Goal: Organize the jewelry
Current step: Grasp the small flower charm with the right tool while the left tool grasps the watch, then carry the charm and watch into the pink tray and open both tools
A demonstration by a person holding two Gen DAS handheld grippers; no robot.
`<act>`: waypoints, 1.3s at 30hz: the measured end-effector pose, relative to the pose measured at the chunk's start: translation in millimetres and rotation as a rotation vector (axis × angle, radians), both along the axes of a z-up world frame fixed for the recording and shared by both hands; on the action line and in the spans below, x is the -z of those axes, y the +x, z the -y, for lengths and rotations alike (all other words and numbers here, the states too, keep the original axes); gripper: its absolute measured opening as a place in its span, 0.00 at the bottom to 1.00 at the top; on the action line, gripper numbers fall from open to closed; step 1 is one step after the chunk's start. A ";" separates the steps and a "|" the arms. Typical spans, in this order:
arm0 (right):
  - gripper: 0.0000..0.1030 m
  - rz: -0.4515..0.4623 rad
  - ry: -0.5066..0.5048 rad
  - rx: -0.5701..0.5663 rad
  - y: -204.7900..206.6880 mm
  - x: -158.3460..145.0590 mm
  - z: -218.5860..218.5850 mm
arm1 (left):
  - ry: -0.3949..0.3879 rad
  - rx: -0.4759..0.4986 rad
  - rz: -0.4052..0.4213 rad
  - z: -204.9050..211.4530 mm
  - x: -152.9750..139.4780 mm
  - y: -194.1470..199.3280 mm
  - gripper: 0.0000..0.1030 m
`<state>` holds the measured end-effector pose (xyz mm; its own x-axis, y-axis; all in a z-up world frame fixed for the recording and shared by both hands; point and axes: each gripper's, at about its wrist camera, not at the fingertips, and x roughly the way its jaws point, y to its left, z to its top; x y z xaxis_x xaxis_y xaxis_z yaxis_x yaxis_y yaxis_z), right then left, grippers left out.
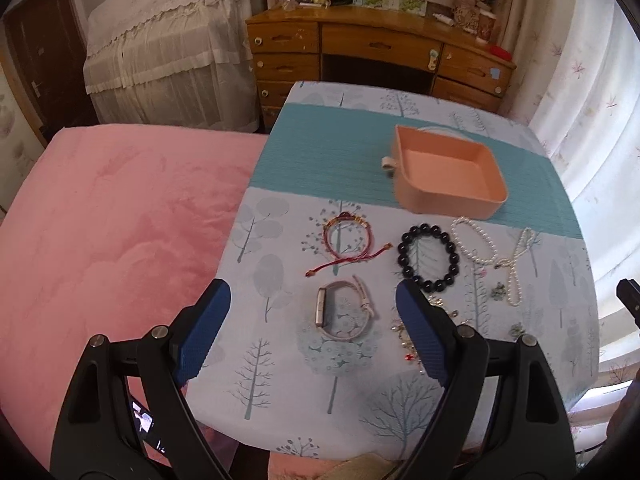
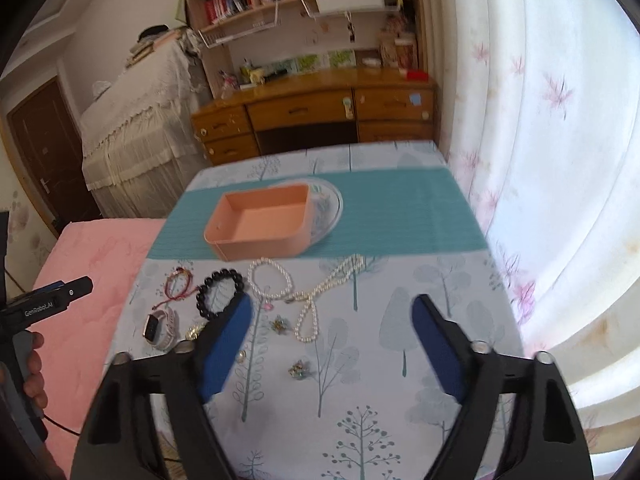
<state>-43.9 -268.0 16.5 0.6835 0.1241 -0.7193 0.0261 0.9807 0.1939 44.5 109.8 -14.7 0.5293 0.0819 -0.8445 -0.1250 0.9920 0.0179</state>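
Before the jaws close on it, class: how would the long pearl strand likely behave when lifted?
The long pearl strand lies in crossed loops, so it is probably floppy and would dangle and swing. Its small round beads look smooth, so it may slip from a loose pinch. It lies apart from the peach tray, so lifting it should not disturb that.

On the surface point(image 1: 400, 392), the tray point(image 1: 448, 176) sits at the back, a glass plate point(image 2: 330, 204) partly under it. In front lie, left to right, a cord bracelet point(image 1: 348, 236), bead bracelet point(image 1: 429, 258) and pearl strands point(image 1: 496, 256). The watch point(image 1: 344, 312) lies nearest, a bed point(image 1: 120, 240) left.
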 end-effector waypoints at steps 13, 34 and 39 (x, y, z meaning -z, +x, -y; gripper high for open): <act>0.65 -0.265 -0.049 -0.140 38.4 119.6 -46.7 | -0.085 -0.032 -0.273 -13.2 125.6 22.2 0.81; 0.34 -0.381 -0.138 -0.289 65.6 179.6 -96.3 | -0.062 -0.015 -0.238 14.2 142.2 34.4 0.20; 0.26 -0.364 -0.181 -0.293 66.3 181.8 -99.9 | -0.037 0.010 -0.222 27.8 137.8 28.2 0.07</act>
